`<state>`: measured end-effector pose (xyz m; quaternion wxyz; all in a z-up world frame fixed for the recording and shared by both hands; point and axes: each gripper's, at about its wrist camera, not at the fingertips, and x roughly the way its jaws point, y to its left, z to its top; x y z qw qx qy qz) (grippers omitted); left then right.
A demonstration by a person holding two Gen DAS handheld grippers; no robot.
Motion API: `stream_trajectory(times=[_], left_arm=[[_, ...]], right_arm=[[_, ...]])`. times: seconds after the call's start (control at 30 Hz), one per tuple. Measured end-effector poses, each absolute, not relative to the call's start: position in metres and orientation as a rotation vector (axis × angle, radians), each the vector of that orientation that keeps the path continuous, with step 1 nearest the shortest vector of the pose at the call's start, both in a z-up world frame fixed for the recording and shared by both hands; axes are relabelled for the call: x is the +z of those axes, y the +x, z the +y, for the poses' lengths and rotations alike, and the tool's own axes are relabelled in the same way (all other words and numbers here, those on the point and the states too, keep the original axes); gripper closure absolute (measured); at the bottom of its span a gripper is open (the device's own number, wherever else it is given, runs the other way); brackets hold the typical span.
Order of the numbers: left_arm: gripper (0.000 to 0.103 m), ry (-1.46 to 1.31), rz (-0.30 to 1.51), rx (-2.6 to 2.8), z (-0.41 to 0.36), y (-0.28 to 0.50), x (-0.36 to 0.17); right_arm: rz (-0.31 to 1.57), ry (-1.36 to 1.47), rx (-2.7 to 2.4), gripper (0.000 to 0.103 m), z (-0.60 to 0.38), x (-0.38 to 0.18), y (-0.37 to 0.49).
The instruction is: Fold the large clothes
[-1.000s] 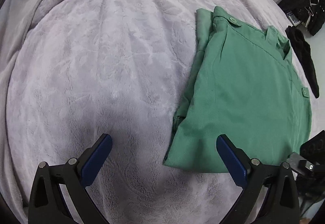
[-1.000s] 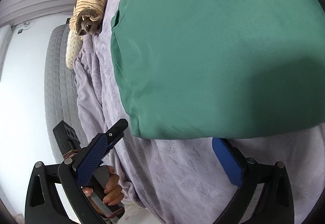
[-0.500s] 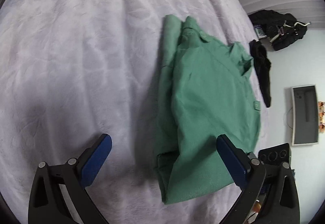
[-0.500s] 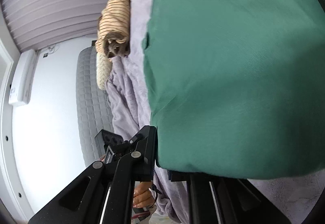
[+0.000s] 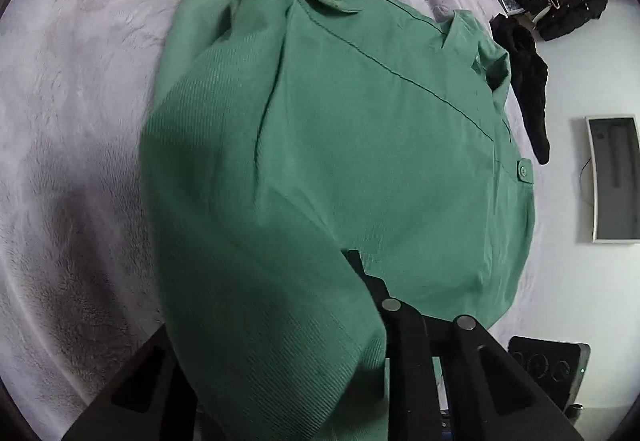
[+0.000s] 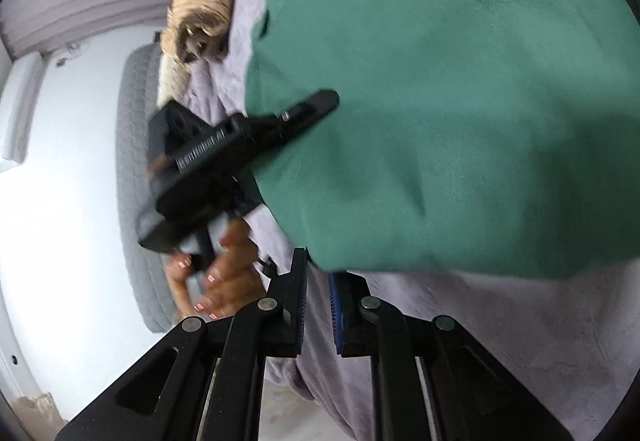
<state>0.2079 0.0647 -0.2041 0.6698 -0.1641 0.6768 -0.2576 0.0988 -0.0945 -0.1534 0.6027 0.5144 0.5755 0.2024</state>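
Lilac bed cover (image 5: 80, 89) carries the green shirt (image 5: 360, 145). Since a second ago your left gripper (image 5: 360, 281) has just closed, clamping the shirt's near corner; your right gripper (image 6: 318, 295), fingers nearly together, pinches its edge. No writing is readable.

Left wrist view: very close, angled steeply down along its tongs (image 5: 360, 321) onto the green garment (image 5: 340, 161), bed (image 5: 72, 121) at frame left. Right wrist view: close, lower angle, rolled sideways, wall at frame left. Both share the green garment (image 6: 460, 101) and the bed (image 6: 500, 321); the right view also catches the left tongs (image 6: 316, 101).
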Motion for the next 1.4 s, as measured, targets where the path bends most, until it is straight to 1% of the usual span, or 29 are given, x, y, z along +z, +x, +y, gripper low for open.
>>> stream_trajectory(times=[0.03, 0.1, 0.23, 0.33, 0.37, 0.43, 0.5, 0.63, 0.7, 0.8, 0.9, 1.0, 1.1, 1.13, 1.17, 1.2, 1.27, 1.3, 1.33, 1.4], left_arm=[[0.08, -0.346, 1.493, -0.583, 0.063, 0.205, -0.196], [0.082, -0.291, 1.425, -0.597, 0.057, 0.199, -0.177], [0.082, -0.196, 1.318, -0.641, 0.035, 0.189, -0.135], [0.082, -0.183, 1.266, -0.663, 0.013, 0.183, -0.105], [0.082, -0.183, 1.25, -0.673, 0.003, 0.183, -0.095], [0.082, -0.176, 1.226, -0.71, -0.025, 0.178, -0.074], [0.082, -0.108, 1.193, -0.737, -0.052, 0.167, -0.056], [0.082, 0.077, 1.107, -0.809, -0.129, 0.136, -0.03], [0.082, 0.156, 1.086, -0.838, -0.172, 0.126, -0.028], [0.082, 0.255, 1.082, -0.872, -0.233, 0.108, -0.033], [0.082, 0.316, 1.112, -0.887, -0.283, 0.092, -0.062], [0.082, 0.397, 1.171, -0.846, -0.314, 0.077, -0.105], [0.08, 0.484, 1.14, -0.792, -0.328, 0.062, -0.124], [0.071, 0.49, 1.131, -0.795, -0.328, 0.059, -0.122], [0.066, 0.475, 1.133, -0.814, -0.328, 0.057, -0.119], [0.055, 0.451, 1.134, -0.834, -0.327, 0.055, -0.114], [0.042, 0.418, 1.123, -0.867, -0.326, 0.051, -0.103], [0.023, 0.408, 1.107, -0.877, -0.323, 0.049, -0.099], [0.008, 0.396, 1.085, -0.885, -0.32, 0.045, -0.091], [0.007, 0.365, 1.047, -0.911, -0.312, 0.04, -0.076]], right_arm=[[1.382, 1.137, 0.488, 0.089, -0.095, -0.151, 0.095], [1.383, 1.04, 0.477, 0.089, -0.11, -0.137, 0.09], [1.22, 0.835, 0.264, 0.089, -0.169, -0.097, 0.096], [1.198, 0.736, 0.157, 0.091, -0.192, -0.106, 0.12], [1.228, 0.738, 0.158, 0.093, -0.193, -0.119, 0.127], [1.327, 0.772, 0.179, 0.093, -0.186, -0.157, 0.137], [1.308, 0.83, 0.2, 0.093, -0.184, -0.17, 0.137], [1.23, 1.008, 0.282, 0.093, -0.205, -0.174, 0.125], [1.181, 1.088, 0.3, 0.093, -0.227, -0.169, 0.112], [1.093, 1.127, 0.242, 0.093, -0.275, -0.154, 0.083], [0.984, 1.165, 0.134, 0.091, -0.338, -0.144, 0.047], [0.964, 1.224, 0.099, 0.09, -0.374, -0.157, 0.029], [0.976, 1.291, 0.101, 0.09, -0.392, -0.18, 0.02], [0.971, 1.316, 0.104, 0.09, -0.395, -0.186, 0.015], [0.96, 1.348, 0.107, 0.09, -0.399, -0.191, 0.013], [0.944, 1.379, 0.113, 0.09, -0.402, -0.196, 0.01], [0.928, 1.405, 0.12, 0.09, -0.406, -0.201, 0.011], [0.925, 1.41, 0.124, 0.09, -0.406, -0.202, 0.011], [0.928, 1.409, 0.124, 0.089, -0.408, -0.202, 0.011], [0.934, 1.404, 0.117, 0.088, -0.399, -0.2, 0.016]])
